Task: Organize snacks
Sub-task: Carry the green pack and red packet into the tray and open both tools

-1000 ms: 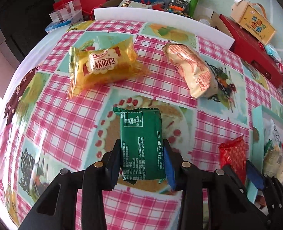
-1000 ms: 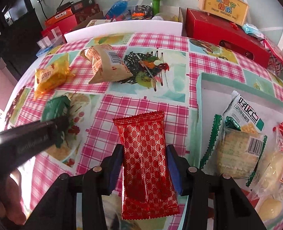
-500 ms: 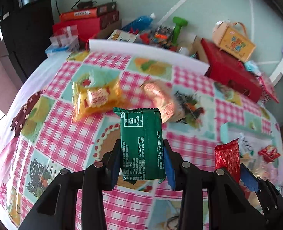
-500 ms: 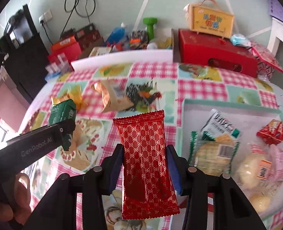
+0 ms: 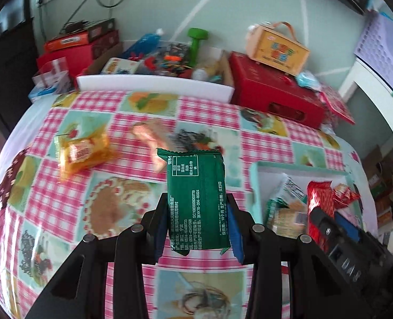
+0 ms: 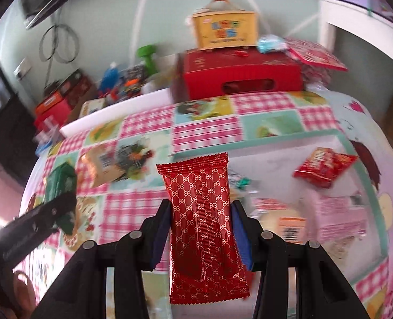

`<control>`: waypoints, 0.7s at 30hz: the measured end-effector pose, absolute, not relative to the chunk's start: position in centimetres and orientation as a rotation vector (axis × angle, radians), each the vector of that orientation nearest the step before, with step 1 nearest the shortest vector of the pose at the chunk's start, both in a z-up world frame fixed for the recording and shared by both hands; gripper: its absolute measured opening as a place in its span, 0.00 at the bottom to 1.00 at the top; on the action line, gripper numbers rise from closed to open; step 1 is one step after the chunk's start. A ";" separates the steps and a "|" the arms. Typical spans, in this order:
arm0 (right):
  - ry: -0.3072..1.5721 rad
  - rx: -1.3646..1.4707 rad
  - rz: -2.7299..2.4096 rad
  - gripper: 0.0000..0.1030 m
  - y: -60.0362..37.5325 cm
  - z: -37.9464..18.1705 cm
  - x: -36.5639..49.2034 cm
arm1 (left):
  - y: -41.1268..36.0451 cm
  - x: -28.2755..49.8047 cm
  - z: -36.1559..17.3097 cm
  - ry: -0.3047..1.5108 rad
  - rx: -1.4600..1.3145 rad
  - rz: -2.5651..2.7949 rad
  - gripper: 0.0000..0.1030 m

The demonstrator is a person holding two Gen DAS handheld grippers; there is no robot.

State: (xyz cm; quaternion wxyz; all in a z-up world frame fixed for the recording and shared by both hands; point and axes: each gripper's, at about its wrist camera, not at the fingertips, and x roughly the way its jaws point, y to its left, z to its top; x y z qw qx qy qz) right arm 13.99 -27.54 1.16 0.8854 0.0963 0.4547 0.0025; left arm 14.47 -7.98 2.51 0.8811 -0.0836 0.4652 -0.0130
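Observation:
My left gripper (image 5: 196,226) is shut on a green snack packet (image 5: 196,199), held up above the checked tablecloth. My right gripper (image 6: 200,228) is shut on a red patterned packet (image 6: 201,228), lifted over the near edge of the pale green tray (image 6: 366,178). The tray (image 5: 255,175) holds several snacks, among them a small red packet (image 6: 321,168). A yellow bread packet (image 5: 82,151) and a tan bag (image 5: 151,138) lie on the cloth to the left. In the left wrist view the right gripper (image 5: 326,223) shows at the right with the red packet (image 5: 317,199).
A red box (image 6: 239,75) with a yellow carry box (image 6: 224,30) on top stands at the table's far edge. A white board (image 5: 153,86), boxes, a bottle and a green dumbbell (image 5: 196,41) crowd the back. A hand (image 6: 20,289) shows at bottom left.
Both grippers have risen with their packets and swung right toward the tray; more of the room and wall shows now. The grips have not changed.

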 end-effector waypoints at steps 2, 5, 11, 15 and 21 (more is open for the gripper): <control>0.937 0.228 -0.047 0.47 -29.6 1.4 13.8 | -9.5 14.5 2.5 0.971 -0.154 -0.067 0.40; 0.933 0.256 -0.105 0.47 -32.0 1.5 13.5 | -12.1 14.4 2.3 0.978 -0.116 -0.130 0.40; 0.944 0.293 -0.148 0.47 -34.7 1.3 13.1 | -17.2 14.2 0.9 1.021 -0.055 -0.254 0.40; 0.947 0.305 -0.123 0.47 -34.8 1.1 13.2 | -19.4 13.9 -0.1 1.047 -0.009 -0.288 0.40; 0.963 0.299 -0.071 0.47 -33.7 0.4 13.6 | -20.5 13.9 -1.2 1.062 0.016 -0.307 0.40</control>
